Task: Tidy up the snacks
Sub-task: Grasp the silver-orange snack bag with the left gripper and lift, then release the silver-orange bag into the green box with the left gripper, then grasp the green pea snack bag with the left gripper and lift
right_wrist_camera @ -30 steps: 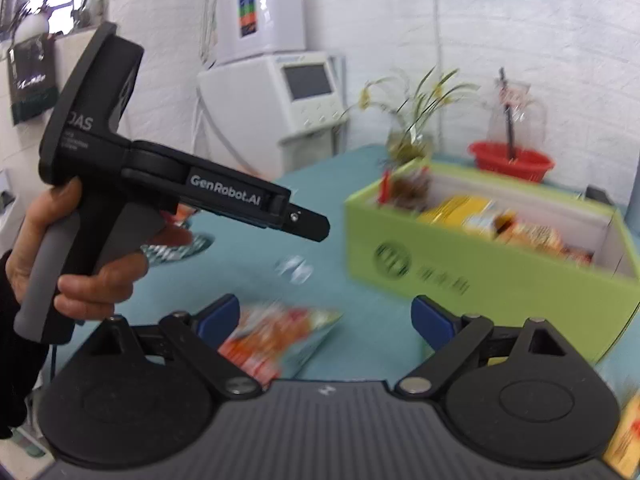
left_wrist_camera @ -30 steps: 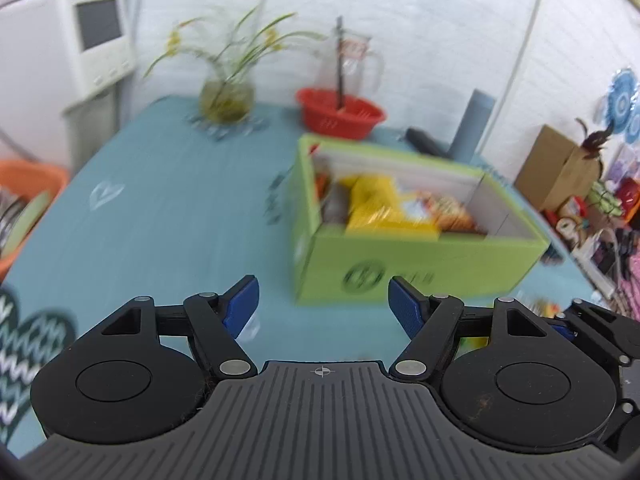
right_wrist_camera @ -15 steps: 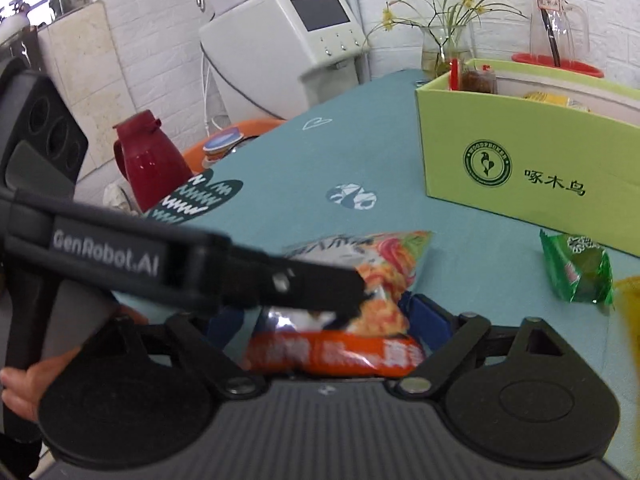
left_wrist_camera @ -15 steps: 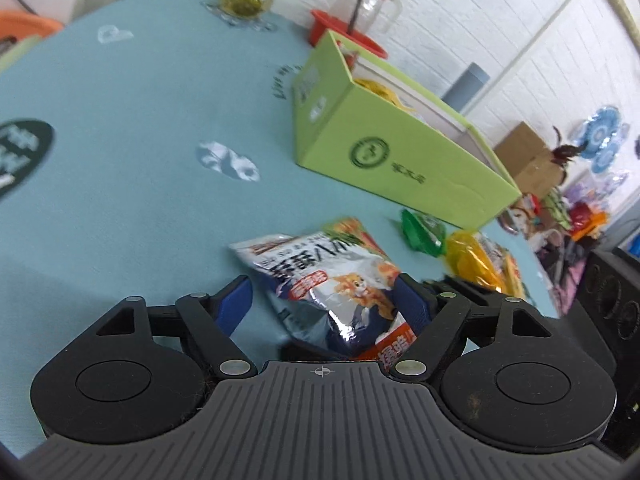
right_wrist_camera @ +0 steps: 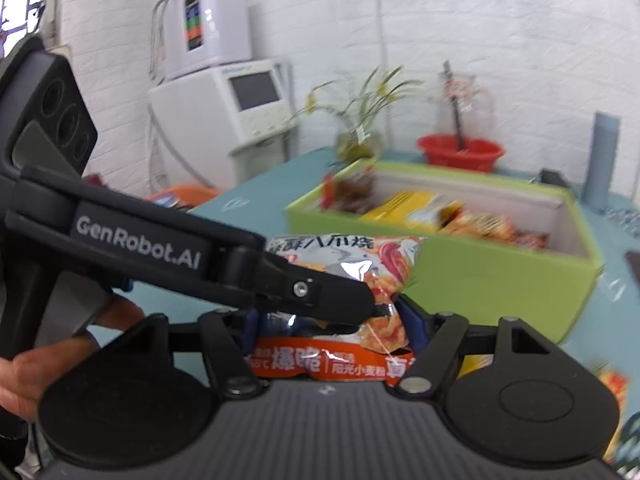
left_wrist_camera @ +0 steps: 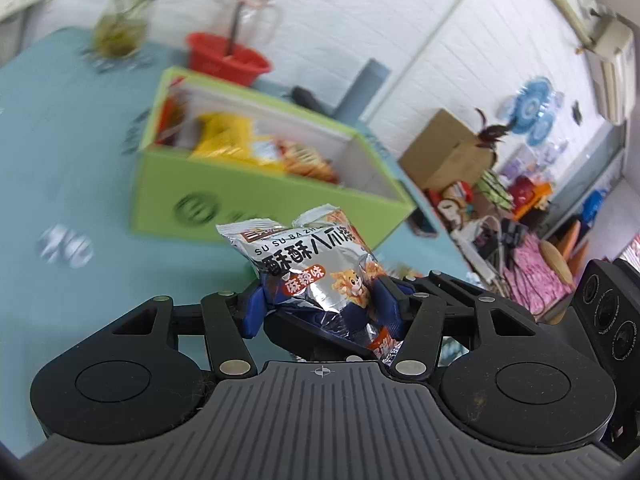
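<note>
Snack packet, silver and orange, pinched between both tools at once and lifted clear of the teal table. Left gripper clamped on its sides, jaws just closed in, blue pads pressing the foil. Right gripper likewise just closed, biting the orange lower edge, packet crumpled between. A hand wrapped round the left tool's handle. Further back, green box standing open, already loaded with snacks. Beyond, red basket and blurred plant vase.
</note>
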